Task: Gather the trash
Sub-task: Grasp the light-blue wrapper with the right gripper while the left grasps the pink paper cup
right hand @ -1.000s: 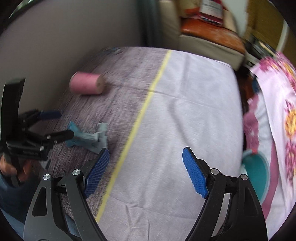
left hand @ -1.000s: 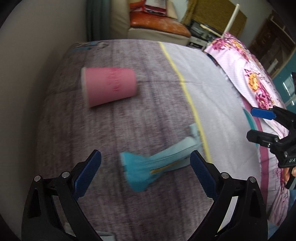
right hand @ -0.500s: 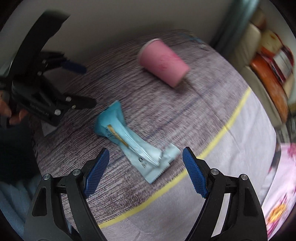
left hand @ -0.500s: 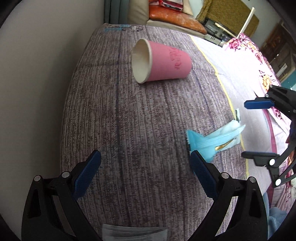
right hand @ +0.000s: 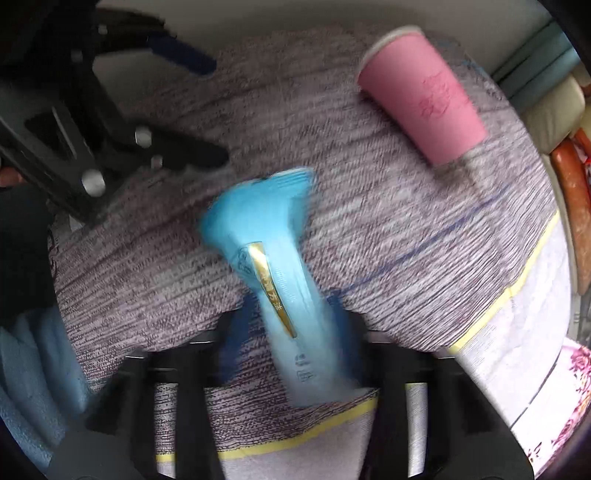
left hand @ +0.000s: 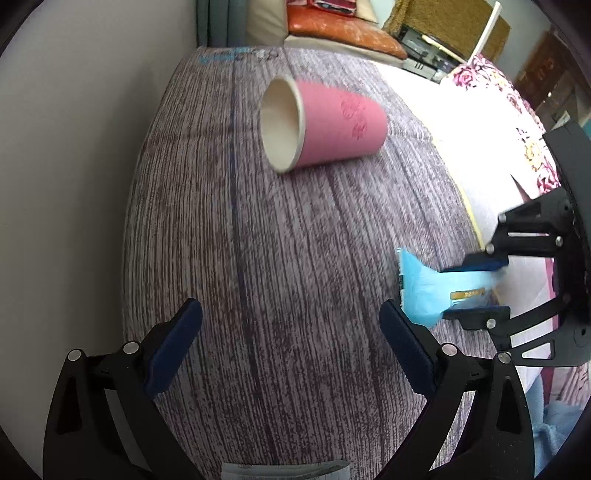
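Observation:
A pink paper cup (left hand: pixel 321 123) lies on its side on the purple-grey bedspread (left hand: pixel 277 258), its mouth towards me; it also shows in the right wrist view (right hand: pixel 424 99). A light blue wrapper (right hand: pixel 273 273) with a gold stripe lies on the bedspread. My right gripper (right hand: pixel 291 317) has closed around its near end; the left wrist view shows its jaws on either side of the wrapper (left hand: pixel 424 291). My left gripper (left hand: pixel 291 343) is open and empty, low over the bedspread, in front of the cup and left of the wrapper.
A wall runs along the bed's left side. A white sheet with a yellow stripe (right hand: pixel 517 291) and a pink floral quilt (left hand: pixel 517 110) cover the bed's right part. A sofa with an orange cushion (left hand: pixel 340 31) stands beyond the bed.
My right gripper has moved down onto the blue wrapper and closed its jaws around it. My left gripper has moved closer to the pink cup.

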The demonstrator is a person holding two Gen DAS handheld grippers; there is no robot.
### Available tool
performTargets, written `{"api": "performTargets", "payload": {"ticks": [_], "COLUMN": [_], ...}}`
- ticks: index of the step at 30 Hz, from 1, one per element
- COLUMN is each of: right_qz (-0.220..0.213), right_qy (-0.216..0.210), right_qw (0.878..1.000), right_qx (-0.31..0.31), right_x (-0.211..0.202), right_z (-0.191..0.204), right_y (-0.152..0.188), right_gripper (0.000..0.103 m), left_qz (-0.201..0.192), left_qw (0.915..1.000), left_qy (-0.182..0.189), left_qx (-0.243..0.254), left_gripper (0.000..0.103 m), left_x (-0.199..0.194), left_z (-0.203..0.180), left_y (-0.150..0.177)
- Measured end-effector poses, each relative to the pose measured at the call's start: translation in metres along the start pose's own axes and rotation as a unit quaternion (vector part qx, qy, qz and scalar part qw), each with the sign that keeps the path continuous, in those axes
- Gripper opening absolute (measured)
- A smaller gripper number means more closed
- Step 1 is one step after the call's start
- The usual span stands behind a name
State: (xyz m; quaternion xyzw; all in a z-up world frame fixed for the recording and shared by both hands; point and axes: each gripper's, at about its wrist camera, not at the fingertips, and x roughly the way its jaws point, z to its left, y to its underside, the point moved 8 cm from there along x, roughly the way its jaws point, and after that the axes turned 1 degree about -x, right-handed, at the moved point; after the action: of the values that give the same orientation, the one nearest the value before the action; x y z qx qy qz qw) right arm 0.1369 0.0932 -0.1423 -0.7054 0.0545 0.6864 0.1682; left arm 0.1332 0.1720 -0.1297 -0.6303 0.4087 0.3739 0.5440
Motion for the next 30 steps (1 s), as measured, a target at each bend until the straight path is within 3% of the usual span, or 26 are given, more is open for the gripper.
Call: {"api": "performTargets", "payload": {"ticks": [4, 9, 15, 19, 25, 28, 30], "right_qz": [-0.021, -0.057, -0.073, -0.081, -0.094, -0.097, -0.102], "right_qy": [-0.006, -0.026, -0.066, -0.076, -0.081, -0.088, -0.092], "right_qw": [0.997, 0.984, 0.964, 0.955, 0.946, 0.940, 0.937], "right_qx": [0.069, 0.169, 0.246, 0.274, 0.300, 0.316, 0.322], "right_x": [-0.014, -0.036, -0.045, -0.048, -0.045, -0.039, -0.039], "right_z": [-0.026, -0.061, -0.090, -0.108, -0.133, -0.142, -0.147], "right_y": [0.003, 0.007, 0.017, 0.022, 0.045, 0.056, 0.060], "right_gripper": [0.022, 0.021, 0.021, 0.021, 0.021, 0.021, 0.021], "left_qz": [-0.025, -0.055, -0.026, 0.010, 0.078, 0.102, 0.103], "left_qw": [0.9995, 0.9968, 0.9909, 0.9773, 0.9472, 0.9395, 0.9399], "left_qy": [-0.004, 0.019, 0.010, -0.028, -0.080, -0.090, -0.094], "left_qx": [0.021, 0.055, 0.132, 0.210, 0.300, 0.315, 0.311], "left_gripper": [0.097, 0.097, 0.097, 0.097, 0.097, 0.097, 0.097], "left_x": [-0.011, -0.025, 0.001, 0.023, 0.050, 0.062, 0.070], "left_z": [-0.007, -0.024, -0.051, -0.062, -0.056, -0.051, -0.048], "left_y": [-0.032, -0.078, -0.120, -0.126, -0.114, -0.109, -0.110]}}
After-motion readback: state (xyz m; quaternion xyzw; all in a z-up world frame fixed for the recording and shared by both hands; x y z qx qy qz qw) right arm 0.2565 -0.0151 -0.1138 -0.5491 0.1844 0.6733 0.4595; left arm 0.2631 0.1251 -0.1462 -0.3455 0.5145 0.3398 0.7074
